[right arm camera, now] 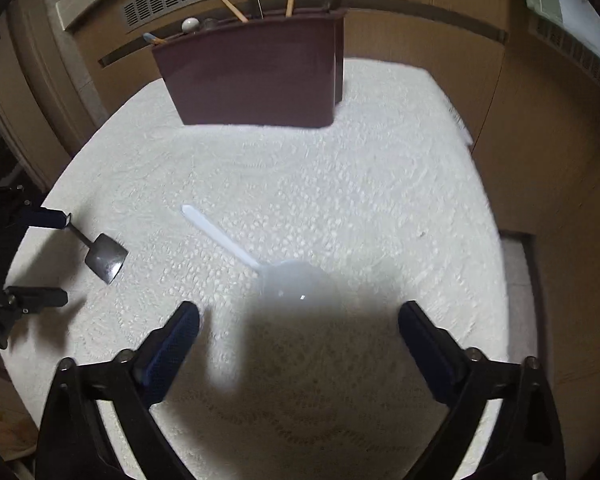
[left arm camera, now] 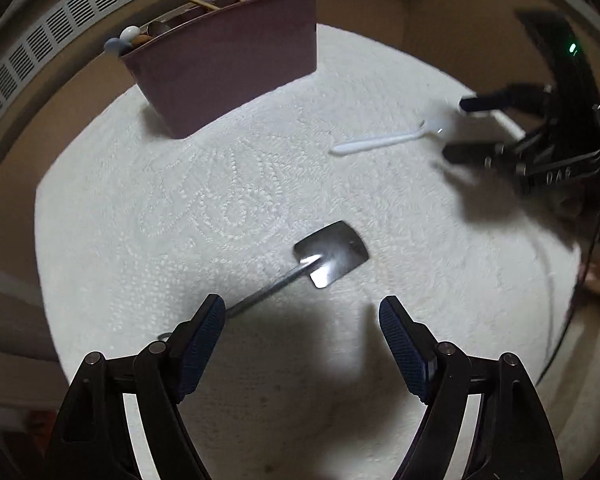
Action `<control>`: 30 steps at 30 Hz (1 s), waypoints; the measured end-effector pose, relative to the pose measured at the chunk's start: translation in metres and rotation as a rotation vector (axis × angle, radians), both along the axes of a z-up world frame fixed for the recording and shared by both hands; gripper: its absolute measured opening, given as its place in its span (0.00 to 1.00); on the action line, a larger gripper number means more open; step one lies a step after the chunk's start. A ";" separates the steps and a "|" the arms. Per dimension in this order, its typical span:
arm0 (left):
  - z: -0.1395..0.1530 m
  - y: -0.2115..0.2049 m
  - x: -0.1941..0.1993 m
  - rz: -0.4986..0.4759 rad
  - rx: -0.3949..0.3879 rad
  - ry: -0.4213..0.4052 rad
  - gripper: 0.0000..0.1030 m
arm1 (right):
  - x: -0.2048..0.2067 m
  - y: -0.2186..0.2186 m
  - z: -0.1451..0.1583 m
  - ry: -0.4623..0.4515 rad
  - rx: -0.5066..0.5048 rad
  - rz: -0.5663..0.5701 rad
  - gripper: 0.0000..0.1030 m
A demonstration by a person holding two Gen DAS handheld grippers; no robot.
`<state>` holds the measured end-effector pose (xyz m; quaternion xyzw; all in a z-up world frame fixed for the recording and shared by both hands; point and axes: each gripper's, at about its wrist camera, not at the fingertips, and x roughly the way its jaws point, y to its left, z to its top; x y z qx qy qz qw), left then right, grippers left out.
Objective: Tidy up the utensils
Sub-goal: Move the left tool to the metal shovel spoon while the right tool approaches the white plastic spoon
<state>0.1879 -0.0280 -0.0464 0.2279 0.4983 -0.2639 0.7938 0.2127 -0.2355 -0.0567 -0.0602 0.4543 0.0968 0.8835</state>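
White spoon (right arm camera: 260, 258), steel spatula (left arm camera: 332, 254) on cloth (left arm camera: 220, 200), maroon holder (left arm camera: 228, 68) behind

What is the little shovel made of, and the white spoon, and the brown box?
The little shovel looks like polished metal: grey, with a bright glint on its blade. The white spoon seems to be plastic: milky, smooth, slightly see-through at the bowl. The brown box is probably matte plastic, since its walls are plain, smooth and dull; painted wood cannot be ruled out.
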 end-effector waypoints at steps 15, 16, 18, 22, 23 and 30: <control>-0.016 0.033 0.042 0.239 -0.168 0.050 0.83 | -0.006 0.019 -0.001 0.189 0.118 0.085 0.20; -0.014 0.030 0.032 0.218 -0.188 0.069 0.83 | 0.000 0.017 0.000 0.180 0.103 0.072 0.20; -0.012 0.026 0.018 0.185 -0.227 0.108 0.84 | 0.016 0.014 0.001 0.146 0.066 0.054 0.22; -0.007 0.013 -0.004 0.129 -0.294 0.185 0.84 | 0.055 0.009 -0.003 0.074 -0.044 0.011 0.25; -0.004 0.009 -0.006 0.119 -0.316 0.200 0.84 | 0.060 0.009 -0.003 0.065 -0.056 0.009 0.29; 0.007 -0.011 0.013 0.178 -0.227 0.081 0.65 | 0.046 0.009 0.019 -0.054 -0.138 -0.022 0.79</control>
